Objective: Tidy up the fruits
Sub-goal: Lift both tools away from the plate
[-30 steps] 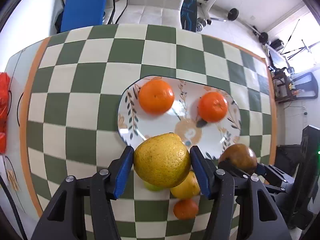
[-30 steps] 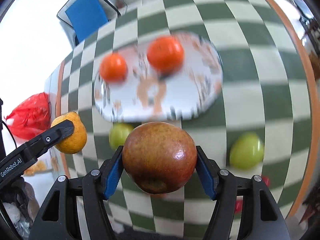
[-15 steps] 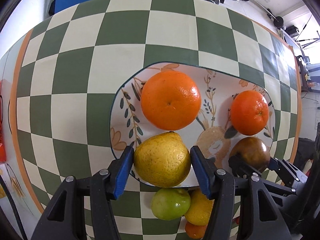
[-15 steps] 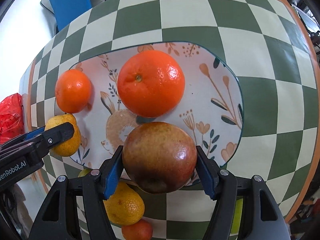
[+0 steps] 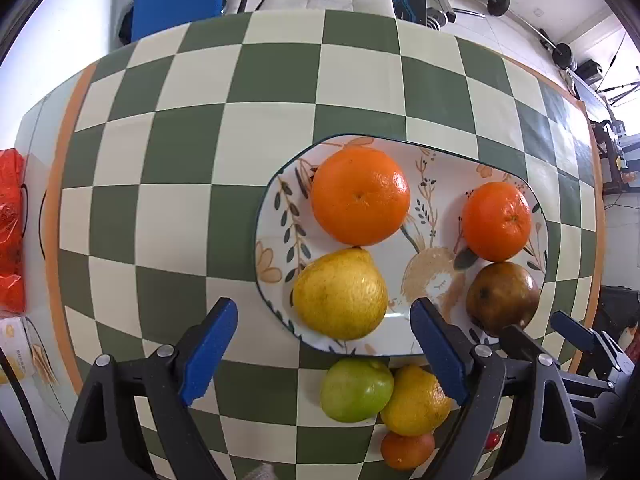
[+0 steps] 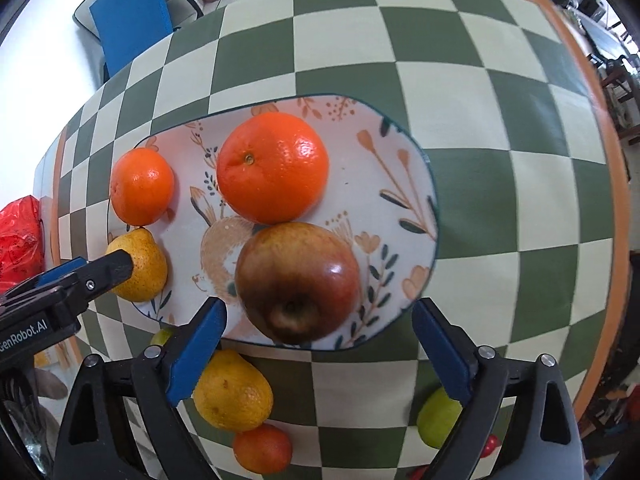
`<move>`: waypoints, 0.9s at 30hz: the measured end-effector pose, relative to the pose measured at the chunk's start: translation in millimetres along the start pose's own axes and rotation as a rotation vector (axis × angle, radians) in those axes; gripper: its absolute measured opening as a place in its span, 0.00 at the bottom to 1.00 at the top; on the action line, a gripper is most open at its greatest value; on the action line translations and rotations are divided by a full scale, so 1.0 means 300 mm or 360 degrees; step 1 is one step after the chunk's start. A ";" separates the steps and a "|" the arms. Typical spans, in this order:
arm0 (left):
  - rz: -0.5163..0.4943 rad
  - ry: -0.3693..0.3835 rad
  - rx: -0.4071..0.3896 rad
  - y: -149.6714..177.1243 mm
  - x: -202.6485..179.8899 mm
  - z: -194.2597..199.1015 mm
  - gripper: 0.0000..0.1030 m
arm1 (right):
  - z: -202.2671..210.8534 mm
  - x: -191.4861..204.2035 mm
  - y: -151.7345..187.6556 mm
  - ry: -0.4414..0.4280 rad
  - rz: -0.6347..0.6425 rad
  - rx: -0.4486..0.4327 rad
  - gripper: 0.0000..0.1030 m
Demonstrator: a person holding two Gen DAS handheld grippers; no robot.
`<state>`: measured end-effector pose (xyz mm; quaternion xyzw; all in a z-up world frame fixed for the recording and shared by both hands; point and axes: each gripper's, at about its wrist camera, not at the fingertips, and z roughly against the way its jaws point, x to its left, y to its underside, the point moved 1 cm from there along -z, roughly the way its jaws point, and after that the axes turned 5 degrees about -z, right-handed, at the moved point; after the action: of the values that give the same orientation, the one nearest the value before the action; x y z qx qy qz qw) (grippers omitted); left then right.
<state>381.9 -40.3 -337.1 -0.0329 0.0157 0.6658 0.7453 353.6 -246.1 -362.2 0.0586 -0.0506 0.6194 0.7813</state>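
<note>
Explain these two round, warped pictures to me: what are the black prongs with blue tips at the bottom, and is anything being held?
No robot arm is at work here: a person carries a hand-held gripper in each hand, with a fisheye camera on each one looking along its two fingers. That lens causes the warping.

One picture comes from the left hand-held gripper, the other from the right hand-held gripper. Both look down on a checkered tablecloth with a flowered plate.

On the plate lie a big orange, a smaller orange, a yellow pear and a reddish-brown apple. More fruit waits on the cloth beside the plate, including a green fruit.

Nothing is held: both sets of jaws are opening, the pear and apple resting on the plate between them, untouched.
</note>
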 end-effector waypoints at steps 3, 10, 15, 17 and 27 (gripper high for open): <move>0.0004 -0.0038 -0.0066 0.046 0.000 0.051 0.86 | 0.051 -0.008 0.033 0.0025 0.0008 -0.0063 0.93; -0.0005 -0.0136 -0.0258 0.123 0.001 0.186 0.86 | 0.171 0.017 0.106 0.0096 0.0045 -0.0232 0.93; -0.0009 -0.0136 -0.0372 0.178 -0.038 0.264 0.86 | 0.268 0.031 0.165 0.0096 0.0068 -0.0330 0.93; -0.0016 -0.0130 -0.0414 0.208 -0.043 0.303 0.86 | 0.304 0.038 0.190 0.0104 0.0083 -0.0363 0.93; -0.0025 -0.0127 -0.0598 0.336 -0.066 0.464 0.86 | 0.471 0.051 0.322 0.0119 0.0122 -0.0527 0.93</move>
<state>276.7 -39.0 -199.7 -0.1451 -0.1387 0.6520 0.7312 262.2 -231.4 -217.5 -0.0960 -0.1251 0.6336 0.7574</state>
